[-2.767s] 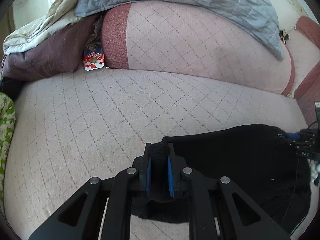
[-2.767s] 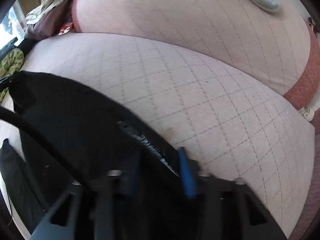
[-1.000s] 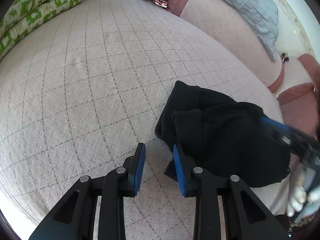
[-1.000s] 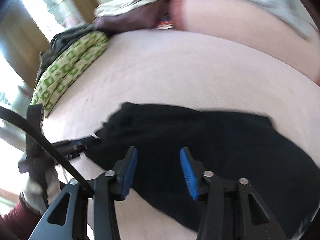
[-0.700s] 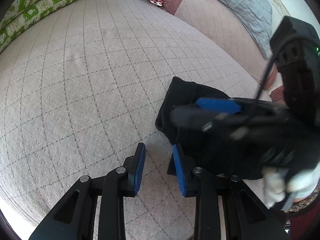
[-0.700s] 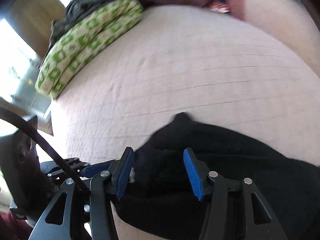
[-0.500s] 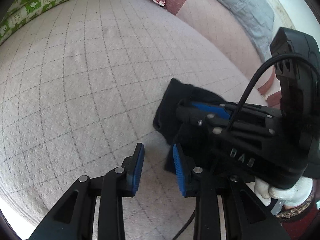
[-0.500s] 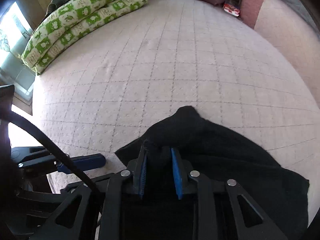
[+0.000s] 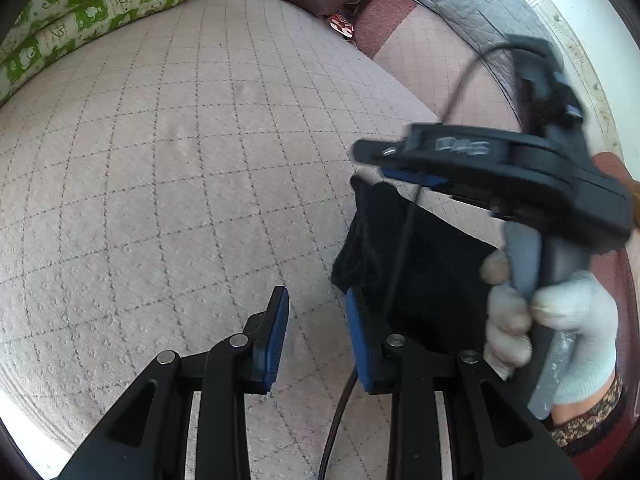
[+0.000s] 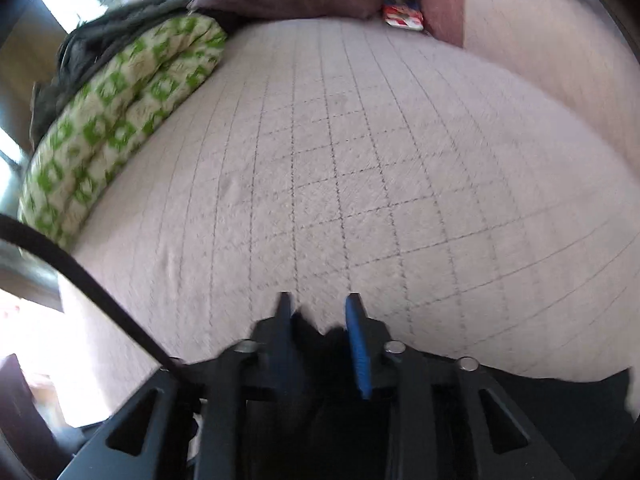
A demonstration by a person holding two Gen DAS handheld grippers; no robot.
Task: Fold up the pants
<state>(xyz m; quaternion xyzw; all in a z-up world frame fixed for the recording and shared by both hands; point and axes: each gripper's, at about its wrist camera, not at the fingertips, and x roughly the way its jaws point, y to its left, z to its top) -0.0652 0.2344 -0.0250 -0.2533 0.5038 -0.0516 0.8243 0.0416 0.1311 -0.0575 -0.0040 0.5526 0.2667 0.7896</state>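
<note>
Black pants point(image 9: 420, 264) hang by one edge from the right claw point(image 9: 384, 166), pinched and raised over the near right of the bed point(image 9: 180, 152). The left claw point(image 9: 314, 332) waits spread beside them. Likely next: it takes the lower edge.

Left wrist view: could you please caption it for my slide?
Right gripper lifts black pants off the quilted sofa; left gripper open.

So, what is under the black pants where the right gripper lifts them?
The right gripper holds a corner of the black pants raised. Beyond that corner lies the quilted pink cushion. Directly beneath the hanging cloth nothing shows; the fabric covers it.
</note>
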